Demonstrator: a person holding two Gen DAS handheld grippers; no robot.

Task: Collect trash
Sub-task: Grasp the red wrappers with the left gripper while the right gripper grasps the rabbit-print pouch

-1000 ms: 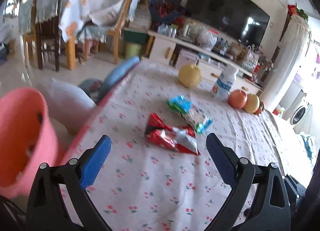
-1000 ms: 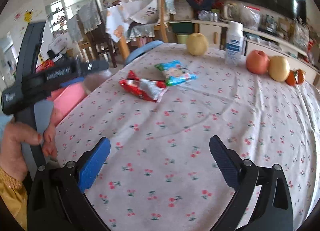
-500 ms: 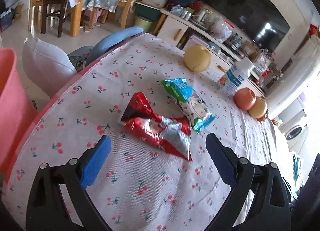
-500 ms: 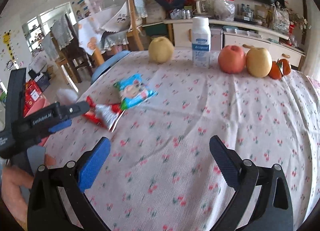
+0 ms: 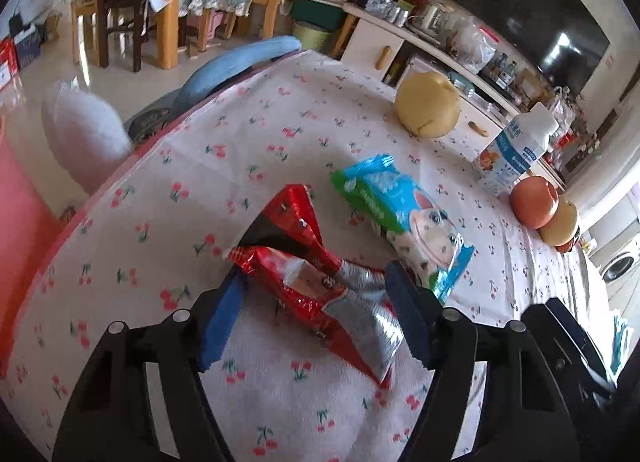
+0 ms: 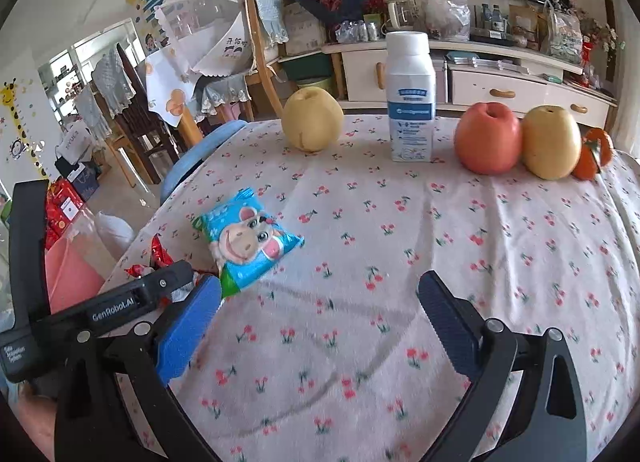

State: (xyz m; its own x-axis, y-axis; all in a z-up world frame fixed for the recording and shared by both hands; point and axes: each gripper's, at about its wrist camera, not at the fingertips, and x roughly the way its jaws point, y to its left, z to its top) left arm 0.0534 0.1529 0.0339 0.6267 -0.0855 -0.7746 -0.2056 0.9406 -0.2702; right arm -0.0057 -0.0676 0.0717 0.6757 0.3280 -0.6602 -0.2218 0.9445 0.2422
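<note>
The left gripper (image 5: pixel 316 314) was closing its jaws around the crumpled red-and-silver foil wrapper (image 5: pixel 320 286): light, crinkly, likely slippery, best pinched mid-body. The right gripper's (image 6: pixel 320 326) jaws stood apart, empty.

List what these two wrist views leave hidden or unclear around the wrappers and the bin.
- Red wrapper: right wrist view, mostly hidden behind the left gripper, whose jaws are closing around it.
- Whether the pads already press it: left wrist view, unclear.
- Pink bin: cut by the left edge, inside unseen.
- Blue wrapper: print too small.
</note>
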